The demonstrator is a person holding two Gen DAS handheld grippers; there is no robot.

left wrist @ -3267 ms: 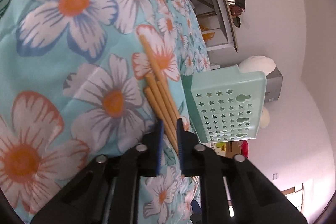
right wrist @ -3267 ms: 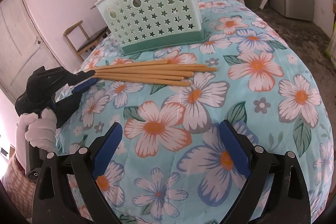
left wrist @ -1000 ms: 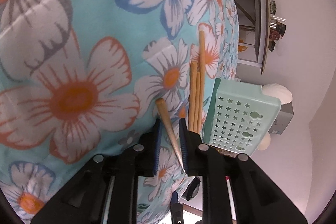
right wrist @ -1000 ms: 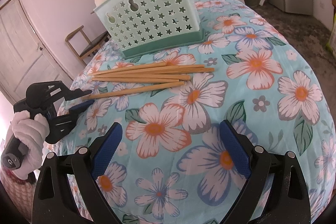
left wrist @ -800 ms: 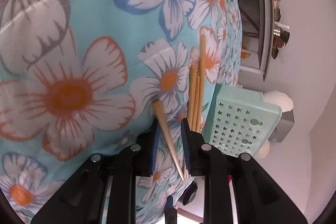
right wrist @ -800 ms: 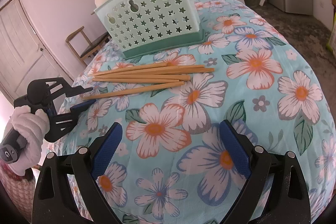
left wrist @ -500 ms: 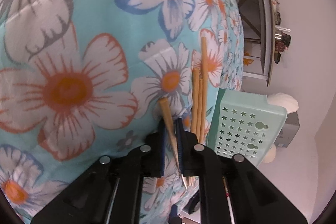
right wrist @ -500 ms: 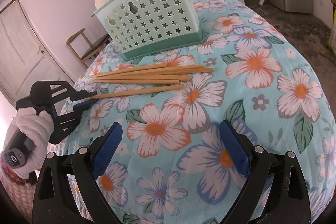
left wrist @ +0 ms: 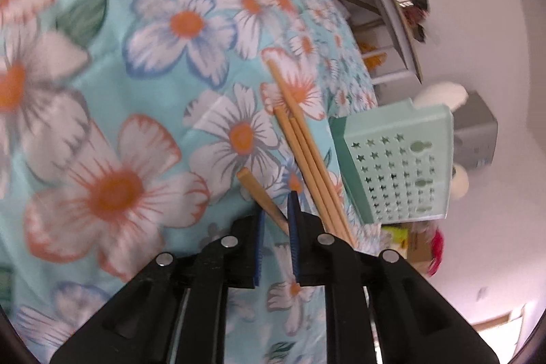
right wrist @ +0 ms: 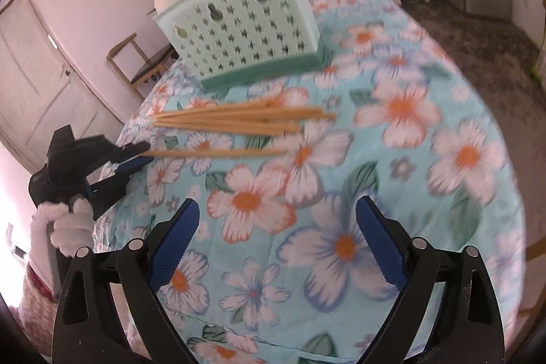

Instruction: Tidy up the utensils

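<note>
One chopstick (right wrist: 218, 153) sits clamped in the left gripper (left wrist: 275, 218) jaws; right gripper (right wrist: 276, 244) jaws gape apart above the bench (right wrist: 426, 186).

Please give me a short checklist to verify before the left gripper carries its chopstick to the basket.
1. Left gripper shut on chopstick: ok; its jaws have just been adjusting.
2. Grip placed well: not ok, it pinches near one end, so the stick may swing.
3. Held chopstick apart from the pile: ok.
4. Basket upright: ok.
5. Room inside basket: cannot tell, the top opening is not visible.
6. Right gripper out of the way: ok, open and empty, on the near side of the pile.
</note>
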